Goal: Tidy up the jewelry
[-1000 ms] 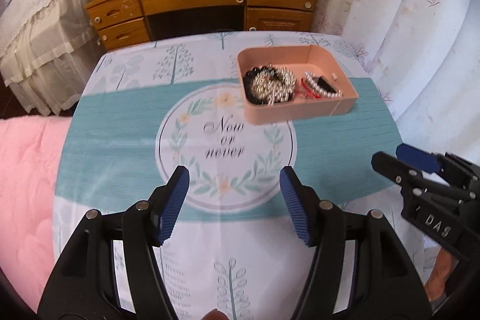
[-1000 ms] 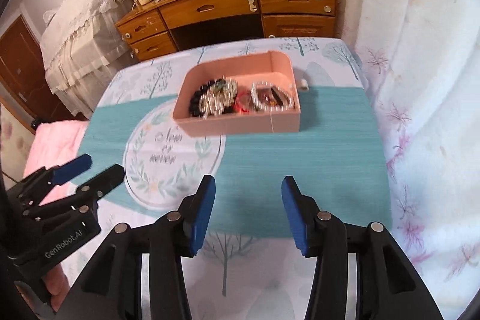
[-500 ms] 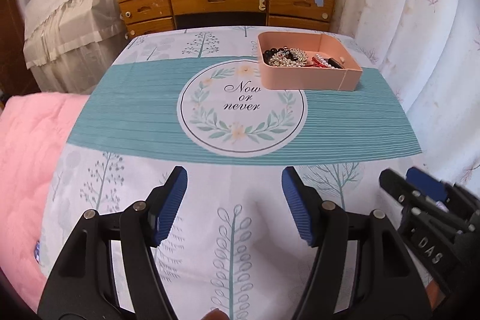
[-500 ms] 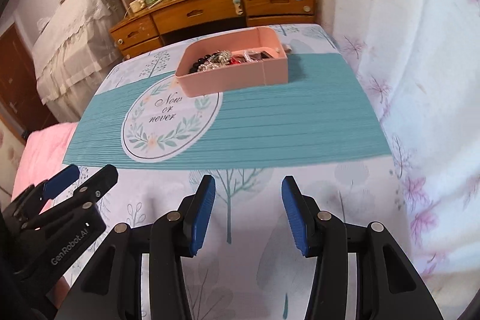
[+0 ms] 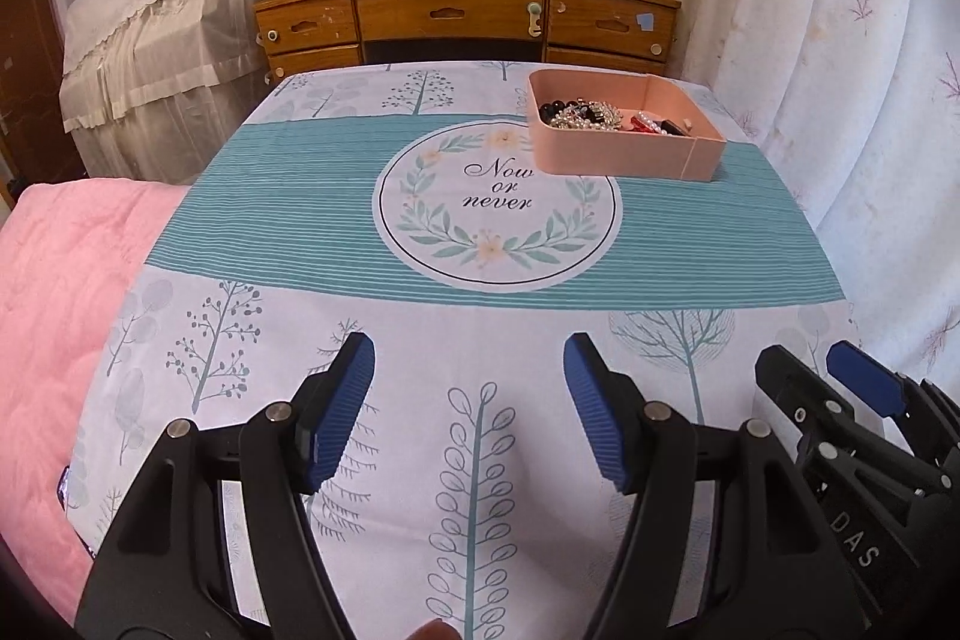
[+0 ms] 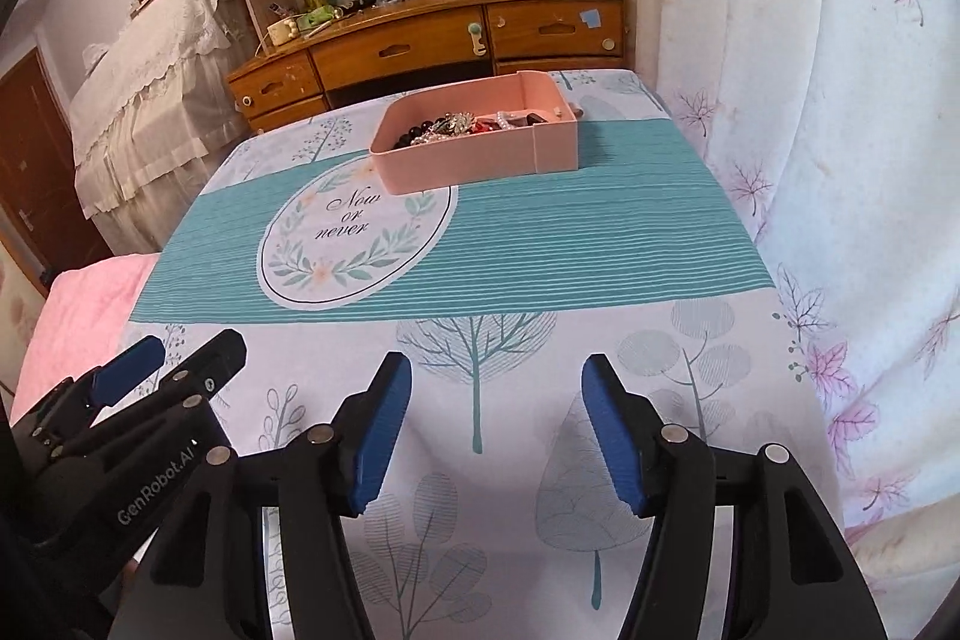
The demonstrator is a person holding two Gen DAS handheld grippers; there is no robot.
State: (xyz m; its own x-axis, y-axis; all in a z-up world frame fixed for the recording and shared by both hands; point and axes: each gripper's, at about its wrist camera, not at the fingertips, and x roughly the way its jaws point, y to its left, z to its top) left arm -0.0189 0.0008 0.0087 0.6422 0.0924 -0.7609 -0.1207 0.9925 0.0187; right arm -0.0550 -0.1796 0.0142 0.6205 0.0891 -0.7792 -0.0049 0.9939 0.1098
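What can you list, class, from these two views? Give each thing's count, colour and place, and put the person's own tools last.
tray: one, pink, far right part of the table, on the teal band's edge.
jewelry: a tangled heap, silver, black, red and pearl-white; exact count cannot be told; inside the tray.
tablecloth: one, white with tree prints, teal striped band and a "Now or never" wreath; covers the table.
desk: one, brown wood with drawers, beyond the table.
curtain: white with pink leaves, right side.
blanket: pink, left of the table.
left gripper: one, black with blue pads, open, over the near edge.
right gripper: one, same colours, open, beside it.
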